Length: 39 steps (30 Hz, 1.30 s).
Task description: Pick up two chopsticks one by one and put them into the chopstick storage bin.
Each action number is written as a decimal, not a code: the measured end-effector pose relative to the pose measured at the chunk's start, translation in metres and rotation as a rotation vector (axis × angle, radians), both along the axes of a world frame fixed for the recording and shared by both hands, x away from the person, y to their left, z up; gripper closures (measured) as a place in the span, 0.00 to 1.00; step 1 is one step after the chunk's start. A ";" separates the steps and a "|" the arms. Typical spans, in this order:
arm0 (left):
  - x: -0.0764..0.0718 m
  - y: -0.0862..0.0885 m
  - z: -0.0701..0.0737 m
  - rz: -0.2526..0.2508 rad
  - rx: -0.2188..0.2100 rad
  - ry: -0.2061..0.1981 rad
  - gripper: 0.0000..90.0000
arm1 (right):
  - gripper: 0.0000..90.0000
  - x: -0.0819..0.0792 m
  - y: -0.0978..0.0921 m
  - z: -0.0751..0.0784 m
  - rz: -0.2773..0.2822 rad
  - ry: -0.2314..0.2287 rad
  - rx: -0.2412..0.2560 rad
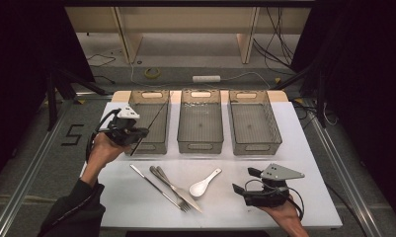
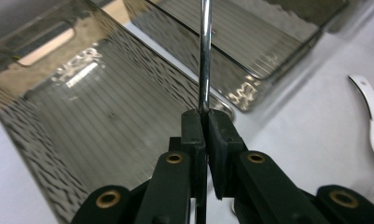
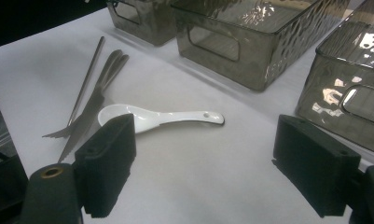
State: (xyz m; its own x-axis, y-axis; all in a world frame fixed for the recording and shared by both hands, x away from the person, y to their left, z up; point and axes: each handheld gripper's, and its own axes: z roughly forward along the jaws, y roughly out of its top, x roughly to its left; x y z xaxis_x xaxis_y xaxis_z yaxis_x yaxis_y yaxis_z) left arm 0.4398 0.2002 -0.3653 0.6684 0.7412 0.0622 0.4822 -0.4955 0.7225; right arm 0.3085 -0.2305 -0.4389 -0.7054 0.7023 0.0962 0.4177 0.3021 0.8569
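High view: three smoky translucent plastic bins side by side at the far half of a white table (image 1: 304, 148); cutlery loose on the near half.
Left gripper (image 1: 136, 133): raised by the front corner of the leftmost bin (image 1: 148, 121), jaws clamped together on a thin shiny metal rod (image 1: 148, 129), likely a chopstick.
Rod position: slanting up and away over the leftmost bin's open top; seen in the left gripper view (image 2: 204, 51) running straight out from the pinch, above the ribbed bin floor.
Right gripper (image 1: 247, 181): low over the near right of the table, jaws wide apart, nothing between them.
Left on the table: a second slim metal stick (image 1: 151, 185), a steel fork (image 1: 172, 188), a steel knife (image 1: 183, 193) and a white ceramic soup spoon (image 1: 204, 185), close together between the two hands.
Step in hand, judged: dropping the rod into the leftmost bin.
Doing it well: bring the whole length inside the rim, lower and level it along the bin's long axis, then part the jaws close to the floor to avoid a bounce or a tip caught on the wall.
Next candidate for the right gripper: the spoon, lying nearest in the right gripper view (image 3: 161, 116).
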 end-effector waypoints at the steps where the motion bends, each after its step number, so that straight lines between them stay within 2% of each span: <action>1: 0.003 0.002 0.002 0.012 -0.007 -0.007 0.94 | 0.25 0.000 0.000 0.000 0.001 0.000 0.000; 5: 0.012 0.007 0.005 0.044 -0.029 -0.016 0.95 | 0.25 0.000 0.000 0.000 0.002 -0.001 0.000; 13: 0.030 0.017 0.006 0.102 -0.041 -0.023 0.95 | 0.25 0.000 0.000 0.000 0.004 0.003 0.002; 19: 0.044 0.029 0.001 0.166 -0.082 -0.025 0.95 | 0.25 0.000 0.001 -0.001 0.009 0.006 -0.004; 28: 0.052 0.037 -0.014 0.218 -0.079 -0.019 0.94 | 0.25 0.000 0.002 -0.001 0.015 0.010 -0.004; 39: 0.057 0.040 -0.034 0.237 -0.057 0.014 0.94 | 0.25 -0.001 0.003 -0.001 0.021 0.009 -0.007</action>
